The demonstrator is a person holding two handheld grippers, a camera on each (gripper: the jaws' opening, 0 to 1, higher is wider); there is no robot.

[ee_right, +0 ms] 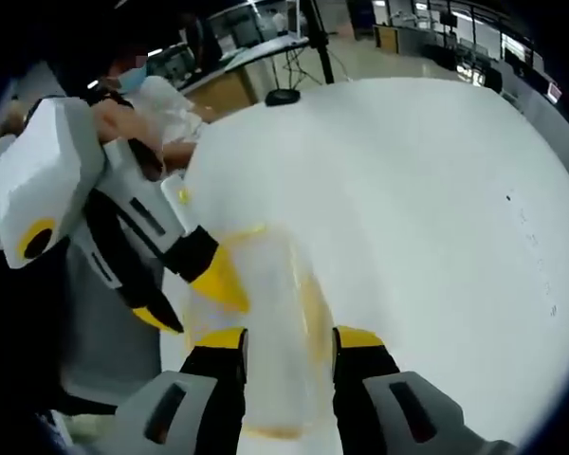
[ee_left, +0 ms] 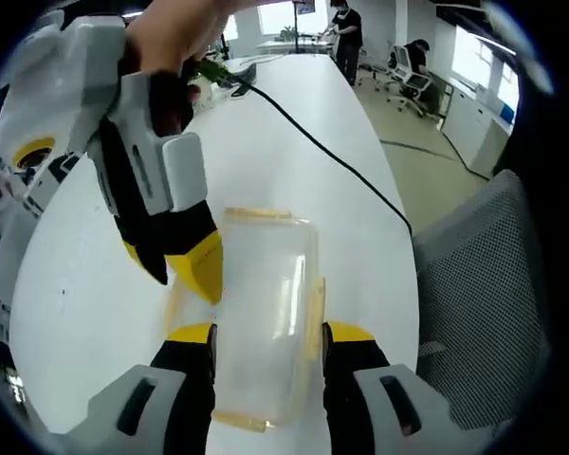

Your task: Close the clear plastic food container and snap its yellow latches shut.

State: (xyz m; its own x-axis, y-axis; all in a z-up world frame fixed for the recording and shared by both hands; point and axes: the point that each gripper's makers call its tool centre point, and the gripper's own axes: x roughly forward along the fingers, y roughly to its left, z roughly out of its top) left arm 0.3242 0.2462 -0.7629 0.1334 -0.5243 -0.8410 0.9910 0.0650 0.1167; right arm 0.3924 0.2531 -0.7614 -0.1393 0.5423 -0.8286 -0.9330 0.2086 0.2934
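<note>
The clear plastic food container was seen lying on the white table; the left gripper was spread wide astride it; the right gripper likewise was held wide.

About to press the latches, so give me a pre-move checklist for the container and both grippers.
1. Clear container flat on the white table: ok.
2. Lid seated all round: cannot tell, plastic too clear.
3. Yellow latches snapped: cannot tell.
4. Left gripper open, straddling the container: ok.
5. Right gripper open, straddling from the opposite end: ok.
6. Black cable clear of the container: ok.
</note>
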